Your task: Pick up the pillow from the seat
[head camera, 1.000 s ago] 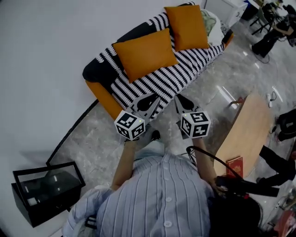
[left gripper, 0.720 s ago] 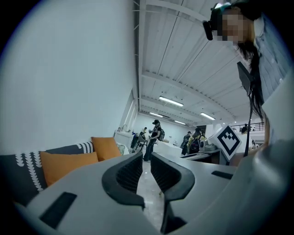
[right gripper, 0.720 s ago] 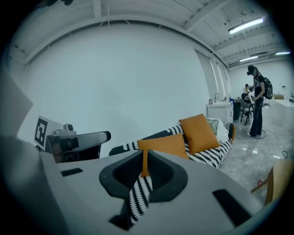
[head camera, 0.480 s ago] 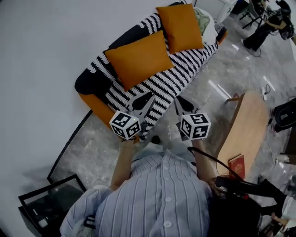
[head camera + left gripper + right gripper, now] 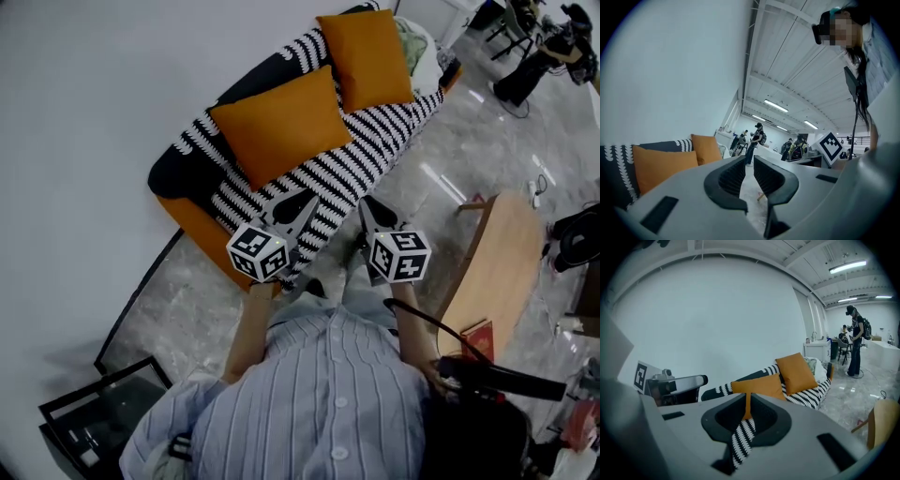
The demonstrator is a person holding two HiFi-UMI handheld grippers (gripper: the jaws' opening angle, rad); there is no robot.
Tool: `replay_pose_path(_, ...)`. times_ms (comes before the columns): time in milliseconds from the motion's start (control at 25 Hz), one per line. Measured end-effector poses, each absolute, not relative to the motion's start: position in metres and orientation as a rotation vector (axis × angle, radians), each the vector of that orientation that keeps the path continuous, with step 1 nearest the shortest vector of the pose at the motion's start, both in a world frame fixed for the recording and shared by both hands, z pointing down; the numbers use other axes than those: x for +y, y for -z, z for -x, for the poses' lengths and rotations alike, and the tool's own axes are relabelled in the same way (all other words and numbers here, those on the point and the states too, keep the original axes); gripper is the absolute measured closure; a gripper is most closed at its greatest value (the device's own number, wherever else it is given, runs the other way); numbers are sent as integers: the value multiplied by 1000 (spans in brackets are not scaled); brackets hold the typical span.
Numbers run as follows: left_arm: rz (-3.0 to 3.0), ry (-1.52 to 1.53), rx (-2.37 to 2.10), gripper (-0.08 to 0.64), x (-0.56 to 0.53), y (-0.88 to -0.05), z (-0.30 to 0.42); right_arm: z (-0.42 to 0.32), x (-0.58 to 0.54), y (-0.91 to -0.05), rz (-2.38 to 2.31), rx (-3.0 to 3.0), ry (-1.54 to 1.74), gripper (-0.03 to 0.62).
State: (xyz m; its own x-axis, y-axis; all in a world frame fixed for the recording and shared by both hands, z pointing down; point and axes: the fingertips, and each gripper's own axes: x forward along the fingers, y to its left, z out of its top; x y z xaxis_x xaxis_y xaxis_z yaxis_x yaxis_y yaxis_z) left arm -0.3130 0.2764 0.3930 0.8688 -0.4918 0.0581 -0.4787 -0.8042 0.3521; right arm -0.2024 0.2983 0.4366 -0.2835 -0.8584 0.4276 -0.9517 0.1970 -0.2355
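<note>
Pillows: two orange fabric squares, near pillow (image 5: 279,124), far pillow (image 5: 366,58), your 12 o'clock.
Sofa (image 5: 356,164): one, striped.
Left gripper (image 5: 305,198), right gripper (image 5: 367,202): pressed together, empty.

From the head we look steeply down on the sofa (image 5: 361,159) close ahead. Our left gripper view faces level past its end; the right gripper view looks slightly down at it. All three share its orange pillows (image 5: 281,122).

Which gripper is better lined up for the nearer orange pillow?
Right, probably: the right gripper has the nearer orange pillow dead ahead over its shut jaws; the left gripper aims past it, pillow off to its left. Open first.
</note>
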Motion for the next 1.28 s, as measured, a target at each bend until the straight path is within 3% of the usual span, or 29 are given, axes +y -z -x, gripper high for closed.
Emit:
replay_pose_path(400, -2637, 60, -782, 517, 211, -404, 280, 146, 241, -449, -1766, -2258, -713, 551)
replay_pose_path(960, -2586, 48, -807, 517, 110, -413, 114, -23, 132, -454, -1712, -2243, -738, 551)
replay_pose_path(1280, -2593, 45, -873, 517, 65, -411, 54, -96, 95, -459, -1700, -2267, -741, 551)
